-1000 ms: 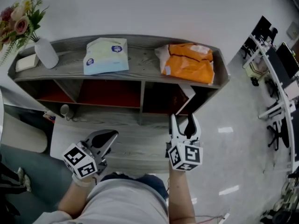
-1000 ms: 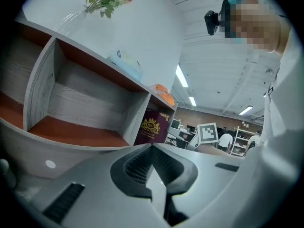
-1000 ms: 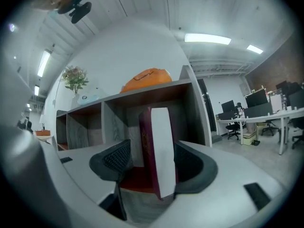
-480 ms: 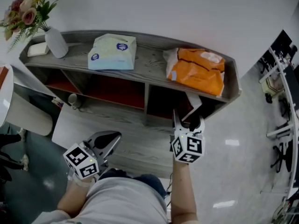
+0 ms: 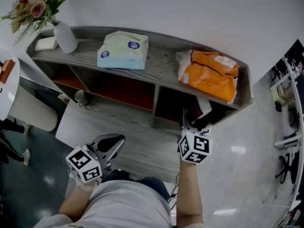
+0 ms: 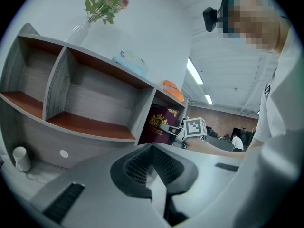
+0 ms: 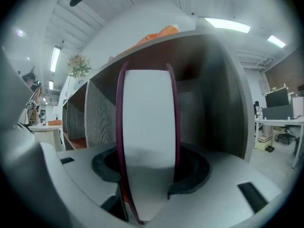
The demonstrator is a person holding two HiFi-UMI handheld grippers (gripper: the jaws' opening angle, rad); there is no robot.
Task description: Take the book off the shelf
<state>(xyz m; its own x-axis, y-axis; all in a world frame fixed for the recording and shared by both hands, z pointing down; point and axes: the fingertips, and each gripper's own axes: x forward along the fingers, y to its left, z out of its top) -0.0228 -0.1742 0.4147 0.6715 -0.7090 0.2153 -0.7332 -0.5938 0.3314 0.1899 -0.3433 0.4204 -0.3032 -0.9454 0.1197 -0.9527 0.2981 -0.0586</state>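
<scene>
Fingers (image 7: 199, 172) of the right gripper (image 5: 192, 123) are being closed on the book (image 7: 147, 122) in the shelf (image 5: 161, 63) bay at 1 o'clock, left gripper (image 5: 114, 140) clenched empty; it could be dropped if gripped shallowly.

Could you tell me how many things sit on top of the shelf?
4: white block at left end, vase beside it, tissue pack mid-left, orange bag at right.

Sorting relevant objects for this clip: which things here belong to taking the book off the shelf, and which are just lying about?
Job in hand: book, between the closing jaws of the right gripper; shelf.
Lying about: flower vase, tissue pack, orange bag, cup; left gripper, shut and unused.
</scene>
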